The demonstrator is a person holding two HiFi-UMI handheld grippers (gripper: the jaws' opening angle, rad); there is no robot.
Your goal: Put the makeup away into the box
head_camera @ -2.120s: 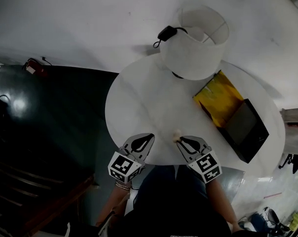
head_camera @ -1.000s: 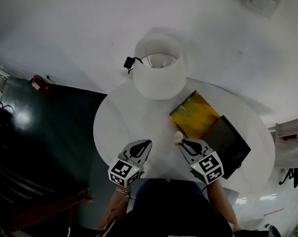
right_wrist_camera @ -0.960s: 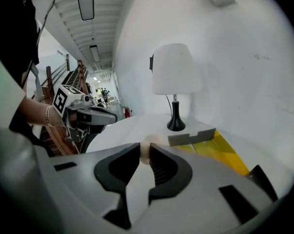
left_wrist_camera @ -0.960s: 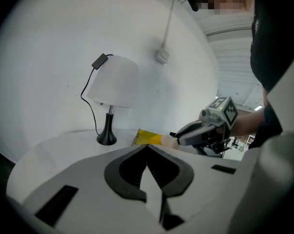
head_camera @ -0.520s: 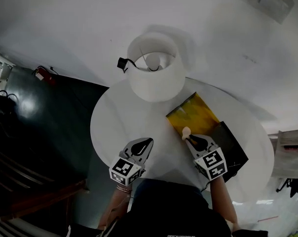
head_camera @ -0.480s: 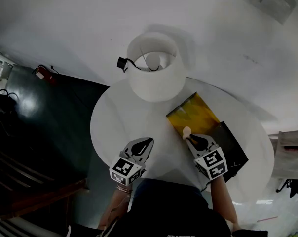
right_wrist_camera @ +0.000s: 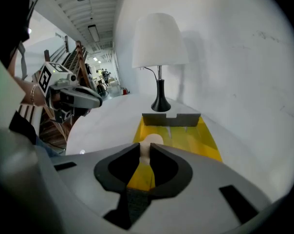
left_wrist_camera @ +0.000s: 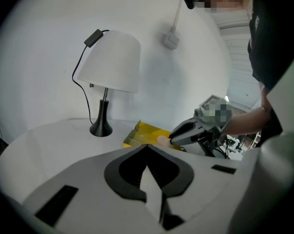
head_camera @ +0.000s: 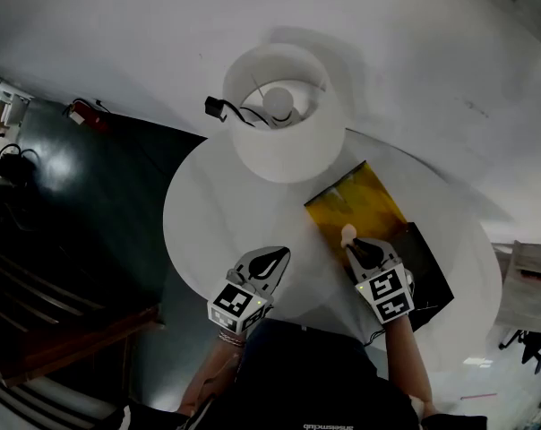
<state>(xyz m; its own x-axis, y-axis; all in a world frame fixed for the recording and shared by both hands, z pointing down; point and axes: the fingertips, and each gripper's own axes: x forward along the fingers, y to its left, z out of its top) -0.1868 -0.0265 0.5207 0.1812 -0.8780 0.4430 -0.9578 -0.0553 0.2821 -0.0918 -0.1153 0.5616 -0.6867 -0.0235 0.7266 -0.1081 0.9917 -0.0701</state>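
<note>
- The round white table (head_camera: pixel 208 213) is smooth and has no raised edge. I judge that anything I drop outside the box could roll off its near edge.
- The white lamp with a drum shade and black stem (head_camera: pixel 284 124) stands just behind the box. If I swing too far forward, I could knock the shade or snag its black cord.
- The open box with yellow lining and dark grey walls (head_camera: pixel 360 195) is shallow. Letting go from high up may bounce the piece out, and dipping too low could push the box along.
- My left gripper (head_camera: pixel 270 260) hangs over bare table, well apart from the box. Its 2 jaws are pressed together on nothing, so it cannot steady the box.
- My right gripper (head_camera: pixel 352 240) hovers over the near part of the yellow lining. Its 2 jaws pinch the small cream, round-headed makeup piece (head_camera: pixel 347 233) by its narrow neck, and I judge so thin a hold could twist loose.
- I see only black-and-white square markers on both cubes and no brand on the box. The pale print on the dark top is too small to read.
</note>
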